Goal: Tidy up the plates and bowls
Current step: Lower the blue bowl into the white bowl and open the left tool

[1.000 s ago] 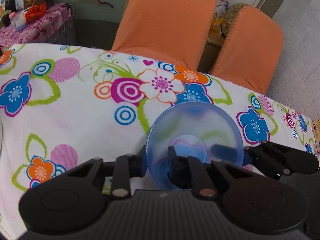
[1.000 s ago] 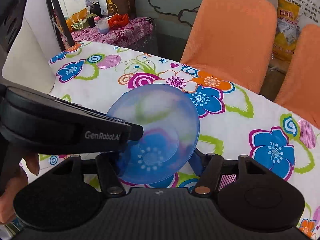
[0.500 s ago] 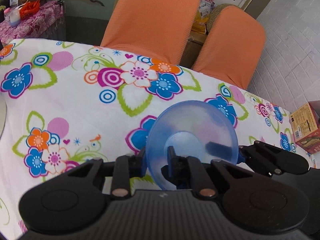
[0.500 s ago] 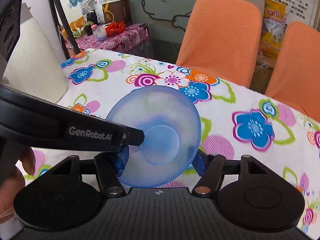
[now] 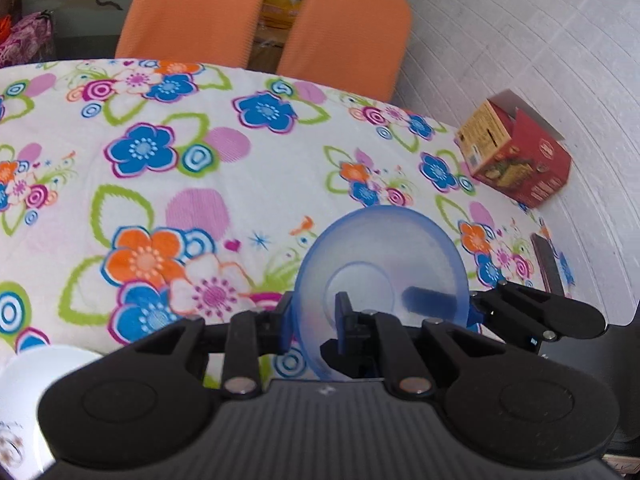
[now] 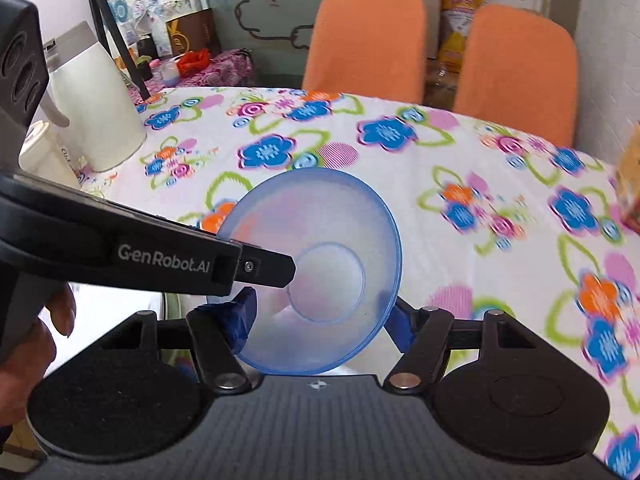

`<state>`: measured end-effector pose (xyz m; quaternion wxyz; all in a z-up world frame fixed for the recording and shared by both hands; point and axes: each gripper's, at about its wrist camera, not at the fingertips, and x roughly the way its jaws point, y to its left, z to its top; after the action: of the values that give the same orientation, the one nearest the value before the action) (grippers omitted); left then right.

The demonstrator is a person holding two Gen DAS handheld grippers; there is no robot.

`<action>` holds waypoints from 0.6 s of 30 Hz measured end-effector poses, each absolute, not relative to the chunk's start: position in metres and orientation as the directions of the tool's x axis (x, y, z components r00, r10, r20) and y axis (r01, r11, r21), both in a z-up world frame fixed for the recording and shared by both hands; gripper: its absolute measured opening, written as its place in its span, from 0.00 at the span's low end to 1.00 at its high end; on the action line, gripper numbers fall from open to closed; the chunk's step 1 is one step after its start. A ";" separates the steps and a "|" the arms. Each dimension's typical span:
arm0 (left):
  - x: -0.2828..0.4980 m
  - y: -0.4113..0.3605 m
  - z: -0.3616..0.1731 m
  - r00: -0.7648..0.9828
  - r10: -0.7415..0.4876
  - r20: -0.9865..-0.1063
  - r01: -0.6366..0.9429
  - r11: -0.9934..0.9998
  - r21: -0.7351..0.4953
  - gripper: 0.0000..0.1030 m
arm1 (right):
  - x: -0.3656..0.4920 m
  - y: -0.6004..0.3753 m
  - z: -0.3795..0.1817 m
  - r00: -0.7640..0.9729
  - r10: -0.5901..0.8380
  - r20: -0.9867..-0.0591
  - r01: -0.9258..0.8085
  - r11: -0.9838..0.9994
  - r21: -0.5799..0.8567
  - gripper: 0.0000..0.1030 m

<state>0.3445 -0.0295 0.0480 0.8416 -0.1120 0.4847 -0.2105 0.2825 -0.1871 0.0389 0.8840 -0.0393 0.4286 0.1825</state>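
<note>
Both cams have swung right since a second ago: red box (image 5: 514, 158) and a white bowl (image 5: 28, 392) now show in the left view, kettle (image 6: 94, 104) fully in the right view. Blue bowl (image 5: 380, 280) is unchanged in the grip, held tilted on edge above the surface (image 5: 260, 184), not touching it.

Left gripper (image 5: 316, 318): jaws nearly closed, pinching the bowl's near-left rim, one finger outside the wall, one inside.

Right gripper (image 6: 320, 324): jaws wide apart, straddling the bowl's lower part. Left blue pad (image 6: 236, 316) sits at the rim; can't tell whether either pad actually presses on it. In the right view the left gripper reaches in from the left with its tip inside the bowl, and a hand (image 6: 28, 344) is on its handle at near left.

White bowl sits at the near-left corner of the left view, partly hidden by the gripper body. Red box lies on the floor, far right. Two orange chairs (image 6: 364, 40) stand at the surface's far edge. Kettle stands far left on the surface.
</note>
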 end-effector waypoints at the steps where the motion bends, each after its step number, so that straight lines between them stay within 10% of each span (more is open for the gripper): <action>1: 0.334 -0.037 0.048 0.437 -0.466 -0.770 0.260 0.884 -0.388 0.09 | 0.274 -0.192 0.039 0.570 0.285 -0.771 -0.349 0.933 0.087 0.53; 18: 0.253 -0.074 0.019 0.359 -0.425 -0.831 0.316 0.893 -0.320 0.22 | 0.197 -0.225 0.009 0.527 0.348 -0.775 -0.316 0.927 0.202 0.52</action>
<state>0.2526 -0.0738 0.0188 0.8226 -0.0525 0.5195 -0.2252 0.1966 -0.2247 0.0091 0.8736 0.0182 0.4477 0.1900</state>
